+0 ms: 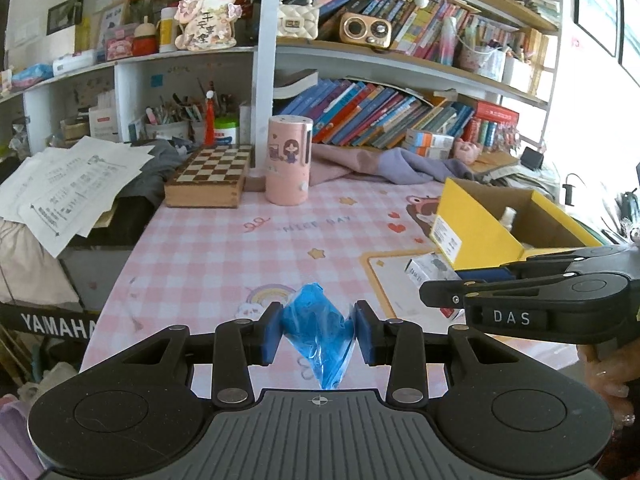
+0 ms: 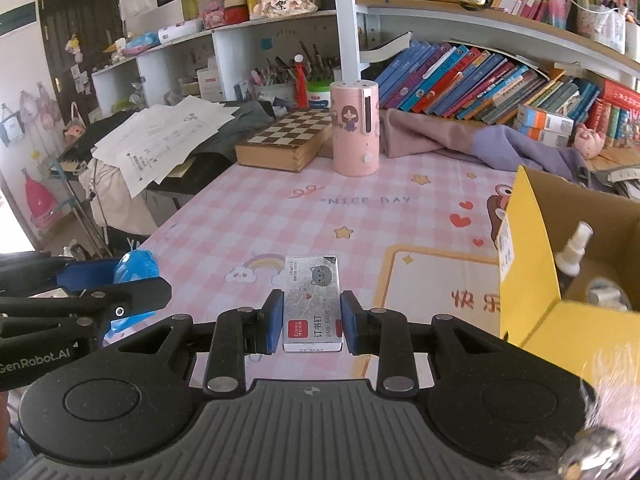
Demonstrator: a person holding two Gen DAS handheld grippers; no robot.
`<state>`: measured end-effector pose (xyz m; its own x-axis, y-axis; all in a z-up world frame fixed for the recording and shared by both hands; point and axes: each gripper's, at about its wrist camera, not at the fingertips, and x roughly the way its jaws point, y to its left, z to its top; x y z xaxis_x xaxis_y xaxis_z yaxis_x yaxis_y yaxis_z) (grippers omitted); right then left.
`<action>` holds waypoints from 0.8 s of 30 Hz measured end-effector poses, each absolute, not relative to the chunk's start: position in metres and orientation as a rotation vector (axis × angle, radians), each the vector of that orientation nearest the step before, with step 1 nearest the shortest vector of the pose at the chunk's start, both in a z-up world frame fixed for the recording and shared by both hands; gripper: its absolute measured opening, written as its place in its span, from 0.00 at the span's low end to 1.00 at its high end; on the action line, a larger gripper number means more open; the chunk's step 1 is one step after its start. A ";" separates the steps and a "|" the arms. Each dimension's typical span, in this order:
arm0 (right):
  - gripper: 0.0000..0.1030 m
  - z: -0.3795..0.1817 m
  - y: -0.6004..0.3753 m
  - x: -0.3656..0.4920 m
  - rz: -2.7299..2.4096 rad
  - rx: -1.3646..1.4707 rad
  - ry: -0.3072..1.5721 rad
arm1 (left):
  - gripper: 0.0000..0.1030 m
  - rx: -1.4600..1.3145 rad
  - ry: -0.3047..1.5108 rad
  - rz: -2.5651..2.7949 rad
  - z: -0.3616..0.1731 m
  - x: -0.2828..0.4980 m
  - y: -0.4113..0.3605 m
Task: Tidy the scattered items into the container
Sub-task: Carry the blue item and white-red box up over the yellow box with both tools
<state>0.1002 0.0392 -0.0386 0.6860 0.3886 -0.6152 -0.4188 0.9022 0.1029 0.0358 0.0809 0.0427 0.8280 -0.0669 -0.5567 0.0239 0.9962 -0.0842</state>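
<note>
While both black two-finger grippers hang side by side above the near edge of the table [image 2: 240, 208], which is covered in a pink-and-white checked cloth, each one is clamped on something. The left gripper [image 1: 317, 333] tilts forward and downward, its blue pads [image 1: 272, 334] pressed against the sides of a crumpled blue plastic bag [image 1: 316, 328] that bulges above and trails below them, clear of the cloth. The right gripper [image 2: 311, 327] points downward at much the same slant, its pads [image 2: 275, 322] squeezing the long sides of a small flat white staple box with a grey cat face and a red label [image 2: 312, 304]; the box sticks out forward past the fingertips. From the left wrist view the right gripper shows in profile at the right, with part of the person's hand [image 1: 608, 376] wrapped around its handle below. From the right wrist view the left gripper shows at the left edge, the blue bag visible in its grip. An open yellow cardboard box with a brown inside [image 2: 532, 248] stands toward the table's right edge, just beside the right gripper, and a white spray bottle [image 2: 572, 252] lies inside it. Farther back, near the far edge, a pink cylindrical holder with a cartoon girl [image 2: 355, 128] stands upright next to a wooden chessboard box [image 2: 288, 140].
</note>
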 end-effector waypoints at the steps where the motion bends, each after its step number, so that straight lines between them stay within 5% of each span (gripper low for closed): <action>1: 0.27 -0.038 0.038 0.096 0.447 -0.045 0.676 | 0.35 -0.074 0.593 -0.052 0.043 0.032 0.080; 24: 0.27 -0.052 -0.009 0.028 0.281 0.017 0.734 | 0.35 -0.020 0.658 -0.237 0.029 0.005 0.032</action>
